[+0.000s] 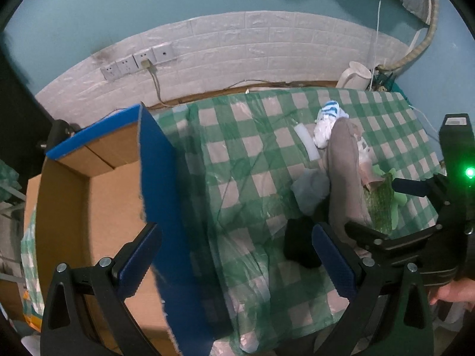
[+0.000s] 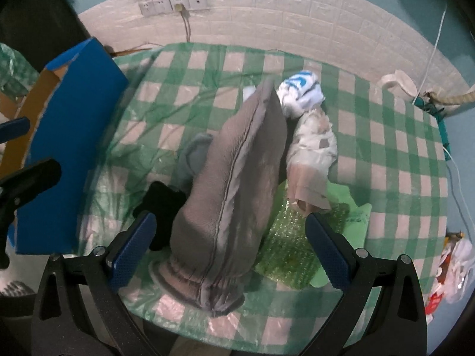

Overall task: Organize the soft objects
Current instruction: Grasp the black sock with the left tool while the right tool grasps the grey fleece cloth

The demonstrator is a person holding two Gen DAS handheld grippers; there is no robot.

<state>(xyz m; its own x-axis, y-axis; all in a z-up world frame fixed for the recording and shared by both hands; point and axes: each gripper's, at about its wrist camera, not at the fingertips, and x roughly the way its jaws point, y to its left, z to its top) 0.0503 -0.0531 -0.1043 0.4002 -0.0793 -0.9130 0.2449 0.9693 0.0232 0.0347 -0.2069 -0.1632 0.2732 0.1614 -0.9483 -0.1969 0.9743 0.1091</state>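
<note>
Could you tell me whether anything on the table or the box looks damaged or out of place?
Yes: the blue cardboard box on the left has a ragged, torn flap edge, showing brown card. The soft items, including the grey pillow, lie heaped together.

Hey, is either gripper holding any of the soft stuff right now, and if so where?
Neither. The left gripper and right gripper are open; the grey garment lies between the right fingers, ungripped.

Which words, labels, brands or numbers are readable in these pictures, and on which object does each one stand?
None can be read.
White and blue cloth: blue marks, no clear letters.
Red and white packaging at the right edge: print too blurred to read.
Blue cardboard box: no text visible.
</note>
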